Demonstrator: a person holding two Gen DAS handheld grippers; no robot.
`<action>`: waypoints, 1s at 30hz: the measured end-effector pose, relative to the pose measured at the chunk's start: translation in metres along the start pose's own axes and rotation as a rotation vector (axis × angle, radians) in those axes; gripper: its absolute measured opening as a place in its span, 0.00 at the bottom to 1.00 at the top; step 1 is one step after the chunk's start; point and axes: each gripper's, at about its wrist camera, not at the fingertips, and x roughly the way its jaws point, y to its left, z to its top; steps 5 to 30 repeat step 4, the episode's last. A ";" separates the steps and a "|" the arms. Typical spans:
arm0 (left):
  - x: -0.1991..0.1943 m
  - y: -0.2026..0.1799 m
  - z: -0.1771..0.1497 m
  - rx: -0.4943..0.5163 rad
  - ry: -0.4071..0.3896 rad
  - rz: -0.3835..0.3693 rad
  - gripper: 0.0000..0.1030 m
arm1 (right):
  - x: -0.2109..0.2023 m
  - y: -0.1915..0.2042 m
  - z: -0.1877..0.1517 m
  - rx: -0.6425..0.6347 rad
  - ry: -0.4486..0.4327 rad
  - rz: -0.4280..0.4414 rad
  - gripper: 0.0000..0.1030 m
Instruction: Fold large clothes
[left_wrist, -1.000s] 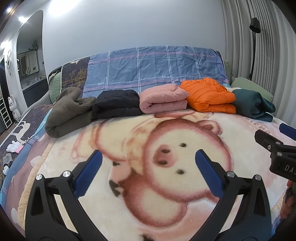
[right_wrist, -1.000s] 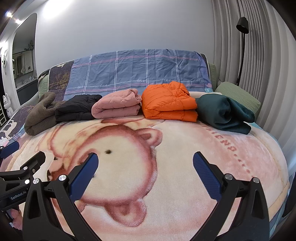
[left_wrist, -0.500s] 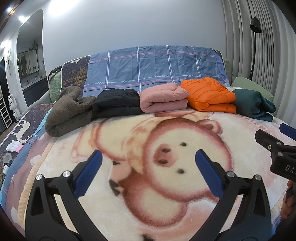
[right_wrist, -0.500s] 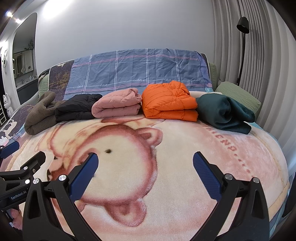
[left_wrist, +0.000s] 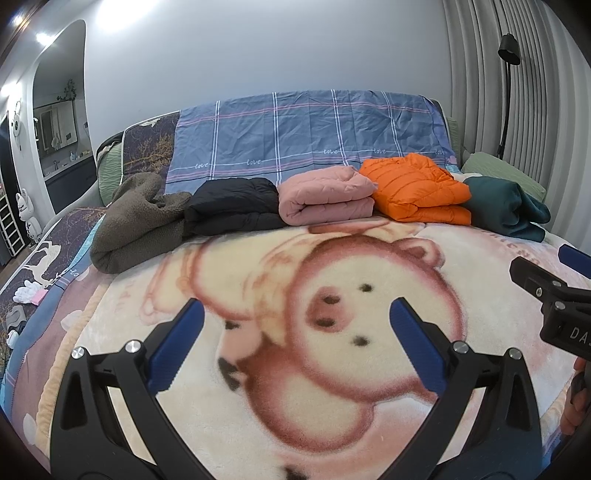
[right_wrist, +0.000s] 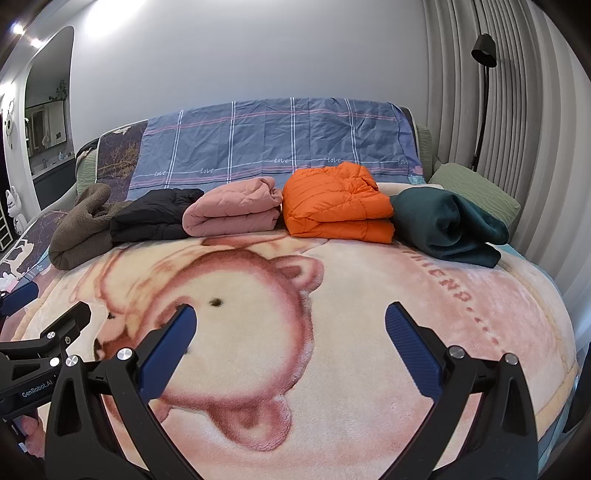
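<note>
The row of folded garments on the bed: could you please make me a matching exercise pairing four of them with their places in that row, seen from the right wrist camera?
Things:
1. orange puffer jacket
2. dark green garment
3. brown fleece garment
4. pink quilted jacket

Places:
A. far left
B. far right
C. between black and orange
D. between pink and dark green

Pairs: 1-D, 2-B, 3-A, 4-C

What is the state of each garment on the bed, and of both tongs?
Brown fleece garment: loosely bundled, not neat.
Black jacket: folded, lying flat.
Pink jacket: folded, lying flat.
Orange jacket: folded, lying flat.
Dark green garment: folded, somewhat loose.
Left tongs: open, holding nothing.
Right tongs: open, holding nothing.
</note>
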 end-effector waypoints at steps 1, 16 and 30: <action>0.000 0.000 0.000 0.000 0.000 0.001 0.98 | 0.000 0.000 0.000 -0.001 0.000 0.001 0.99; 0.000 0.000 -0.001 0.000 0.000 0.001 0.98 | 0.000 0.000 -0.001 -0.001 0.001 0.001 0.99; 0.000 0.000 -0.001 0.000 0.000 0.001 0.98 | 0.000 0.000 -0.001 -0.001 0.001 0.001 0.99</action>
